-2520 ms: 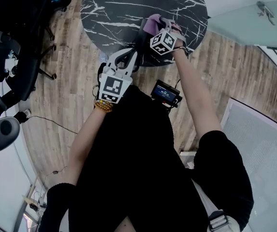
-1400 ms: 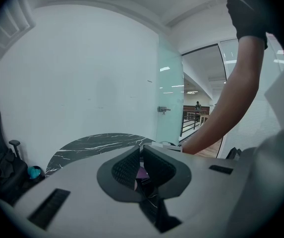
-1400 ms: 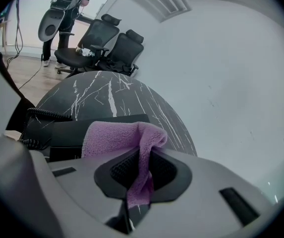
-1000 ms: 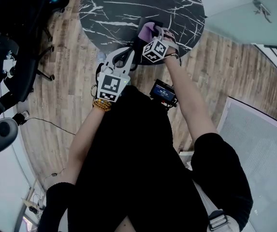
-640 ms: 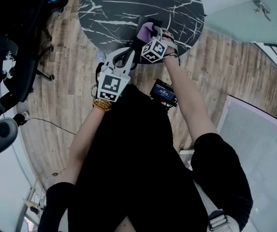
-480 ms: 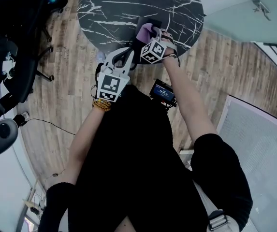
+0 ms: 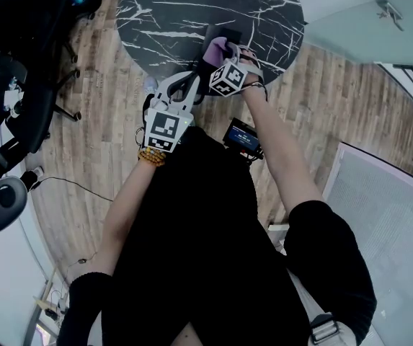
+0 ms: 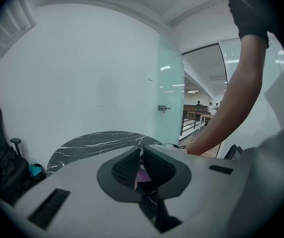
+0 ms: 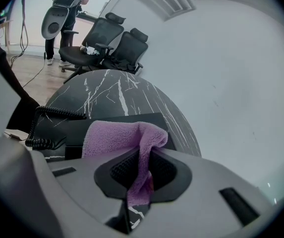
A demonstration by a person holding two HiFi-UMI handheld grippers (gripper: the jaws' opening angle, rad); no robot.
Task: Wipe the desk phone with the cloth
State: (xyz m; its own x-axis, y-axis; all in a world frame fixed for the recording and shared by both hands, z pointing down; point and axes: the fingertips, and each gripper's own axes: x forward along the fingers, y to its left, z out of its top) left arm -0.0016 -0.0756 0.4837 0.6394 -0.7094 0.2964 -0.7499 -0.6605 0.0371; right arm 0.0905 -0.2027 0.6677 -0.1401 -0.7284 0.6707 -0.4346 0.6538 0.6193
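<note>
Plainly the right gripper (image 9: 142, 170) is doing the work. Its jaws are pinched on a fold of the purple cloth (image 9: 116, 137), and the rest of the cloth lies spread forward over the black phone (image 9: 127, 118). I'd guess it is held by one edge for that reason: it leaves a loose pad lying flat that a push or drag can rub across the casing.

The left gripper (image 8: 141, 163) hangs at the centre of the head view, about at the near rim of the table (image 7: 192, 6). Its jaws are all but together with nothing between them, and it looks parked out of the way.

In the head view the phone sits close to the table's lower edge, right of centre. That puts the rim just behind the wiping hand, and a hard pull toward the person could slide the phone toward the drop. Higher in that frame is bare marble, with ample room for strokes.

The coiled cord (image 9: 57, 113) lies at the left of the right gripper view, just beside the cloth. A stroke that way might snag it.
</note>
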